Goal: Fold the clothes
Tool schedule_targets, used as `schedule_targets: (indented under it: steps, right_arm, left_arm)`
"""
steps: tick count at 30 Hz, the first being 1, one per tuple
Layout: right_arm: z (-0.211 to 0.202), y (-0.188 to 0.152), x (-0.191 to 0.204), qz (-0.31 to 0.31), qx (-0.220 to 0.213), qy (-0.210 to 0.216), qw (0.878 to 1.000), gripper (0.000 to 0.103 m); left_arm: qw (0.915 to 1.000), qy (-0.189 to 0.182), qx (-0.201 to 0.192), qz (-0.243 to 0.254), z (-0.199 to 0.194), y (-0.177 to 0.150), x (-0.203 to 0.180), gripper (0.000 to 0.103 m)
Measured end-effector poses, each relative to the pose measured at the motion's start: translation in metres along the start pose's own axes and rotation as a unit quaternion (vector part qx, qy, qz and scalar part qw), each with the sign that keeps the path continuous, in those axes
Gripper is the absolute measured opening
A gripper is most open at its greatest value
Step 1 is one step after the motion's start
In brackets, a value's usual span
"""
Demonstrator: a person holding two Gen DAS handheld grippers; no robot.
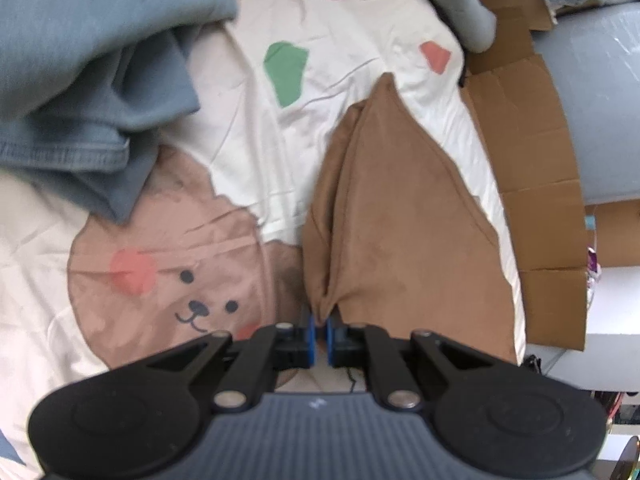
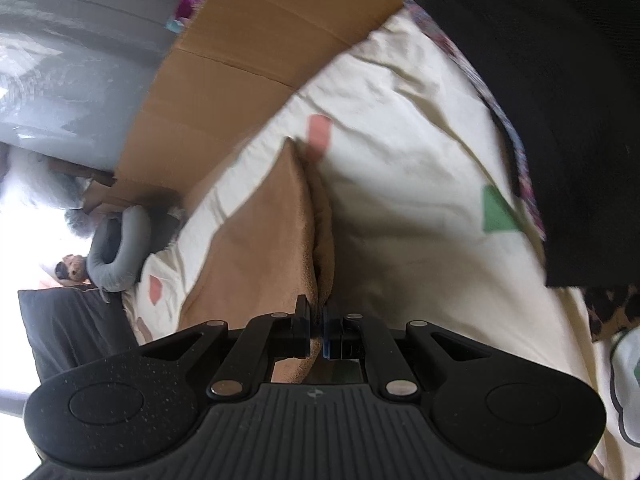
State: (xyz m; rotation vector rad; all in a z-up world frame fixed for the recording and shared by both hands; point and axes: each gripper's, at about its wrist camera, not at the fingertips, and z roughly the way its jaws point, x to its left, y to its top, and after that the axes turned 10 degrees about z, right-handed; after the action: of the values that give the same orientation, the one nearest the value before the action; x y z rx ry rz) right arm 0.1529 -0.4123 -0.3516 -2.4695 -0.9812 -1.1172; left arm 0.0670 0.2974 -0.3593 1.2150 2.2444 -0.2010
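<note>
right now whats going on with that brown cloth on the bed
A person is folding it with two tools. The left hand-held gripper is shut on one edge of the brown cloth, and the right hand-held gripper is shut on another part of it. The cloth stretches away over the bear-print bedsheet. A blue garment lies bunched beside it, untouched.
</note>
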Motion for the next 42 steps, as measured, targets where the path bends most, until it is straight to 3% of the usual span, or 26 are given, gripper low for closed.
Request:
schedule_targets:
  steps: [16,23,32,36,42]
  right_arm:
    - [0.038,-0.004,-0.050,0.026,0.026,-0.078,0.996,0.004]
    - [0.029,-0.013,-0.052,0.009,0.009,-0.133,0.991,0.011]
    - [-0.006,-0.013,0.009,-0.090,-0.037,-0.172,0.980,0.013]
    - [0.003,-0.019,0.046,-0.159,-0.038,-0.199,0.966,0.020]
    - [0.021,-0.025,0.097,-0.205,-0.038,-0.195,0.958,0.024]
  left_arm:
    - [0.9984,0.041,0.037,-0.009,0.056,-0.010,0.035,0.005]
    - [0.9986,0.042,0.031,0.013,0.054,-0.012,0.033,0.006]
    - [0.9983,0.034,0.019,0.044,0.049,-0.012,0.032,0.006]
    - [0.9988,0.029,0.013,0.039,0.044,-0.012,0.032,0.006]
    - [0.9988,0.017,0.015,0.045,0.039,0.001,0.032,0.006]
